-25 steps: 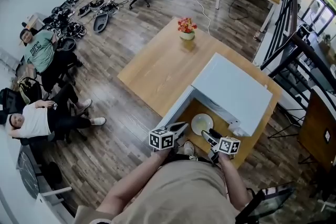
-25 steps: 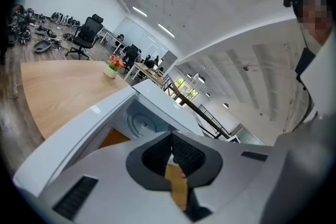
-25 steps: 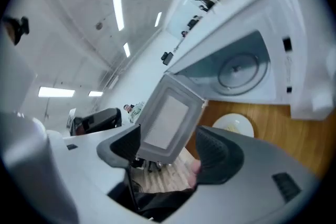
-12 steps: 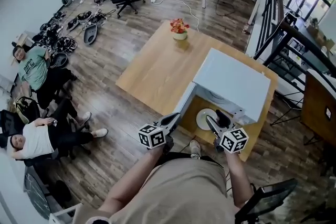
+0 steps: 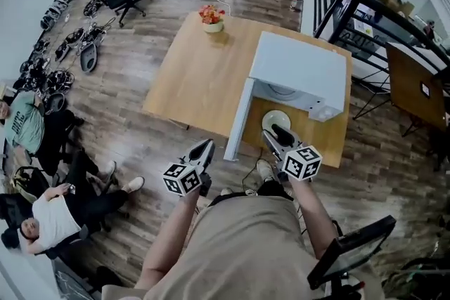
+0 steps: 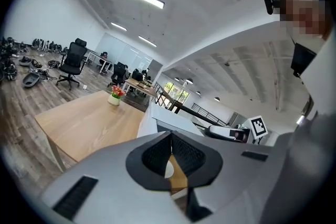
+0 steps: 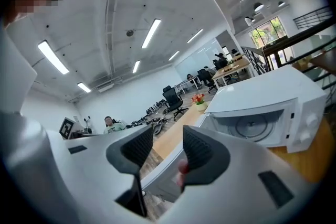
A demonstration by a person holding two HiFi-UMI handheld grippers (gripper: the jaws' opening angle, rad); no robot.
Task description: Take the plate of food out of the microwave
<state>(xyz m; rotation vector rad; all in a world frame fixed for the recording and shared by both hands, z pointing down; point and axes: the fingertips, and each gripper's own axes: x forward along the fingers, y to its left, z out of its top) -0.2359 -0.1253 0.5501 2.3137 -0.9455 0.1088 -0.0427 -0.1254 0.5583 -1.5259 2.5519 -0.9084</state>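
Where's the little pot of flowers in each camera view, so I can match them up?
Head view: flower pot upper middle, at the table's far edge.
Left gripper view: flower pot left of centre.
Right gripper view: flower pot near centre, left of the microwave.
Shared landmark: the white microwave, right of the pot in every view.
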